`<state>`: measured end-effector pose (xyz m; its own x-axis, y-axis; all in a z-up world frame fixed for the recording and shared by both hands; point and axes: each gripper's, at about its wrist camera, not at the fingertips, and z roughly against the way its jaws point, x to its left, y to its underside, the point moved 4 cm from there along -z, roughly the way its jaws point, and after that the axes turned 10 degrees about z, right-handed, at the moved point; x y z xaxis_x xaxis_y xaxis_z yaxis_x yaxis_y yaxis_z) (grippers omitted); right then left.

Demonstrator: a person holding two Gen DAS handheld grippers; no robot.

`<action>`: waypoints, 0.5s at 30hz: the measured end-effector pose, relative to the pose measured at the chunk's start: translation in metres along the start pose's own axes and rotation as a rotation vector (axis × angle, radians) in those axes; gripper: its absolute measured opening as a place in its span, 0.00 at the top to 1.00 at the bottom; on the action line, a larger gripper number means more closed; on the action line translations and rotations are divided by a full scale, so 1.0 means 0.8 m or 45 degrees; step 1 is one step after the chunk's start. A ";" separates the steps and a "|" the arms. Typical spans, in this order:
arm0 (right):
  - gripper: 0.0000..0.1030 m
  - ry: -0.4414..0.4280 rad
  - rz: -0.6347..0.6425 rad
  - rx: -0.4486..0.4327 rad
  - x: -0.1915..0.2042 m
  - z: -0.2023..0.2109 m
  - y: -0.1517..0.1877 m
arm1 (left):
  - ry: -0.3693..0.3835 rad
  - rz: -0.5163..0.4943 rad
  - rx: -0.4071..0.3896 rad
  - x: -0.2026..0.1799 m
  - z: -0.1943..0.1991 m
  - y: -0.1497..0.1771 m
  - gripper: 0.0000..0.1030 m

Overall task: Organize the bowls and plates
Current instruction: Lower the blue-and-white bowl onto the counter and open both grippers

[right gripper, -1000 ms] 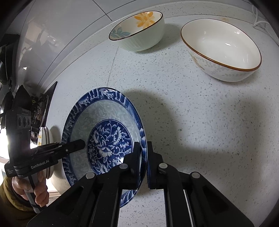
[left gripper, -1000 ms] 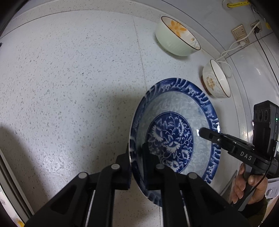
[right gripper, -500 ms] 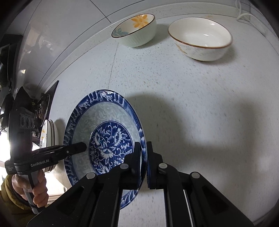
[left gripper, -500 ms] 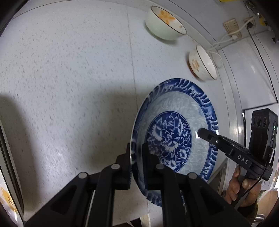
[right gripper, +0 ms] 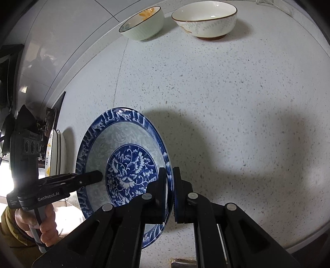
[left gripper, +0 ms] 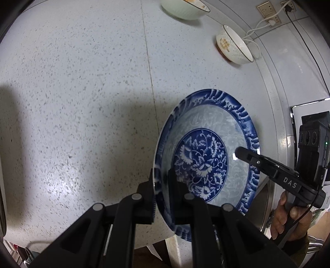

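A blue-and-white floral plate [left gripper: 206,156] [right gripper: 127,162] hangs above the speckled counter, held by both grippers. My left gripper [left gripper: 161,175] is shut on its left rim. My right gripper [right gripper: 169,175] is shut on the opposite rim; it also shows in the left wrist view [left gripper: 268,165]. A pale green bowl with an orange flower [right gripper: 142,24] [left gripper: 183,8] and a white bowl with a brown rim [right gripper: 205,19] [left gripper: 234,45] stand at the back of the counter.
The speckled counter [right gripper: 226,103] runs to a tiled wall. A stack of white plates [right gripper: 56,152] stands on edge at the left beside a dark stove. Wall sockets with white cables [left gripper: 268,14] are at the back right. A metal sink edge [left gripper: 266,206] lies under the plate.
Both grippers have lifted the plate and drawn it back toward the counter's front edge. The two bowls now look smaller and farther away.
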<state>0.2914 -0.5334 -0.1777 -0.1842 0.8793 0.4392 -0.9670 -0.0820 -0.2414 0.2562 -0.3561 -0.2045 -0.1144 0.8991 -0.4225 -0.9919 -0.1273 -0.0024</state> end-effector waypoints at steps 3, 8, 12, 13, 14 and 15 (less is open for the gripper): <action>0.94 -0.016 -0.004 -0.004 -0.002 -0.002 0.001 | -0.004 -0.004 -0.015 -0.001 0.000 0.000 0.91; 0.90 -0.049 -0.031 -0.034 -0.009 0.007 0.002 | -0.003 0.019 -0.072 0.008 0.018 -0.005 0.89; 0.67 0.003 -0.047 -0.109 -0.021 0.034 -0.011 | -0.028 0.025 -0.169 0.013 0.045 -0.020 0.73; 0.66 0.026 -0.040 -0.136 -0.025 0.043 -0.017 | -0.028 0.027 -0.187 0.012 0.051 -0.025 0.73; 0.63 0.044 -0.038 -0.164 -0.029 0.053 -0.025 | -0.036 0.022 -0.211 0.009 0.057 -0.030 0.73; 0.57 0.055 -0.042 -0.194 -0.034 0.064 -0.034 | -0.048 0.009 -0.257 0.004 0.066 -0.038 0.72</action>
<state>0.3140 -0.5793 -0.1388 -0.1419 0.9001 0.4120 -0.9338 0.0163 -0.3573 0.2827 -0.3270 -0.1582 -0.1269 0.9126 -0.3886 -0.9601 -0.2114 -0.1830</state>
